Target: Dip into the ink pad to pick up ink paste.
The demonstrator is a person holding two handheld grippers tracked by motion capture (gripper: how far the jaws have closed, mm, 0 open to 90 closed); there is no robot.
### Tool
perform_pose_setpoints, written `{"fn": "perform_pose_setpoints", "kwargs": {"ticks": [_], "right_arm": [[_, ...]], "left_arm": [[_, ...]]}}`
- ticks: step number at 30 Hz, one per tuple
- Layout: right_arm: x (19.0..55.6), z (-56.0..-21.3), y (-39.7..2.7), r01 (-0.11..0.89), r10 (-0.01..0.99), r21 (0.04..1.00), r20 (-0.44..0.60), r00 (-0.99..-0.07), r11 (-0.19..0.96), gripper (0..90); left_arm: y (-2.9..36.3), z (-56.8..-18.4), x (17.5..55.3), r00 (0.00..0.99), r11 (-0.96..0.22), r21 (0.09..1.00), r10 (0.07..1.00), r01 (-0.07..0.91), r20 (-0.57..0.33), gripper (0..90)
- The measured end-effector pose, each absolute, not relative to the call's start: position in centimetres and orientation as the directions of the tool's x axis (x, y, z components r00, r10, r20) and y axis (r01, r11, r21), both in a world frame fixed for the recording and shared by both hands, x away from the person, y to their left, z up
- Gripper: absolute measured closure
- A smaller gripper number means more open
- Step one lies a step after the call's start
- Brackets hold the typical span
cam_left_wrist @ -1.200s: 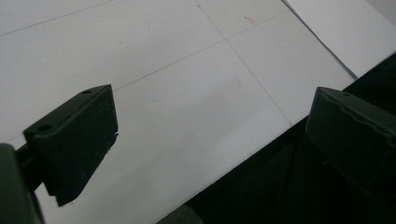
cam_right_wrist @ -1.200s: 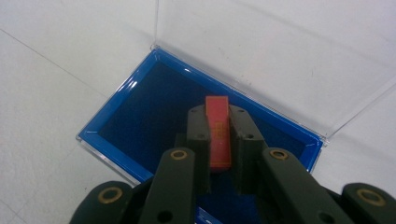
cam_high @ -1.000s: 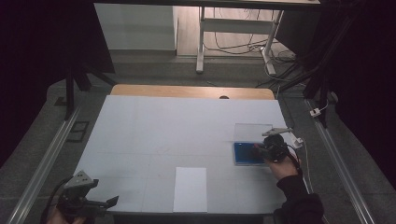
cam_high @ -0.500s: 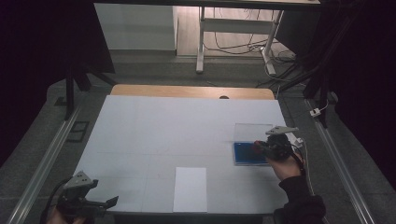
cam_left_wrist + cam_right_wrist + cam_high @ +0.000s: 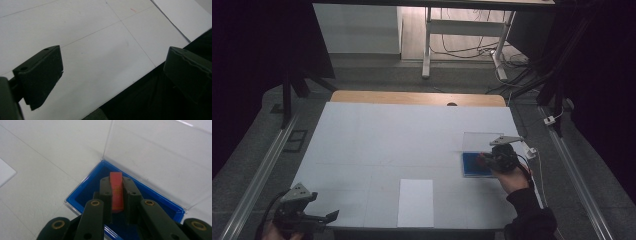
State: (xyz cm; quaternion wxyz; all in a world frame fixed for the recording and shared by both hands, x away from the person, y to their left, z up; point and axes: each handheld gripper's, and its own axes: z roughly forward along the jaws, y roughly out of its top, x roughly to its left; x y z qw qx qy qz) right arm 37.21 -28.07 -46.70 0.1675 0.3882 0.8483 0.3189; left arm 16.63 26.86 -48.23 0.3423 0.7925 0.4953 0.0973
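A shallow blue box [image 5: 471, 165] [image 5: 83, 190] lies on the right side of the white table top [image 5: 402, 140], its clear lid [image 5: 482, 141] [image 5: 160, 162] swung open and standing at the far side. My right gripper [image 5: 485, 161] [image 5: 116, 182] hangs over the box, shut on a flat red piece [image 5: 116, 191] that stands on edge between its pads, above the blue floor. My left gripper [image 5: 330, 216] [image 5: 112, 72] rests by the table's front left corner. Its jaws stand wide open with nothing between them.
A white paper sheet [image 5: 415, 202] [image 5: 185, 17] lies near the front edge, middle of the table. A wooden strip [image 5: 417, 98] runs along the far edge. Metal rails [image 5: 257, 175] flank both sides. A white cable [image 5: 539, 170] trails at the right edge.
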Motion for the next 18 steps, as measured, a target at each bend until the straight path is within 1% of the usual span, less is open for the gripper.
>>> {"fn": "perform_pose_setpoints", "kwargs": {"ticks": [9, 11, 18], "right_arm": [[37.6, -47.7, -27.7, 0.571, 0.761, 0.626, -0.056, -0.647, 0.531, 80.3], [37.7, -47.7, -27.7, 0.577, 0.765, 0.626, -0.047, -0.643, 0.524, 80.4], [37.6, -47.9, -27.4, 0.574, 0.765, 0.620, -0.065, -0.641, 0.534, 80.8]], "left_arm": [[26.9, -48.2, 16.6, 0.492, -0.277, 0.639, 0.851, 0.718, -0.183, 2.8], [26.9, -48.2, 16.6, 0.491, -0.276, 0.639, 0.851, 0.718, -0.184, 2.8], [26.9, -48.2, 16.6, 0.492, -0.278, 0.638, 0.851, 0.718, -0.182, 2.8]]}}
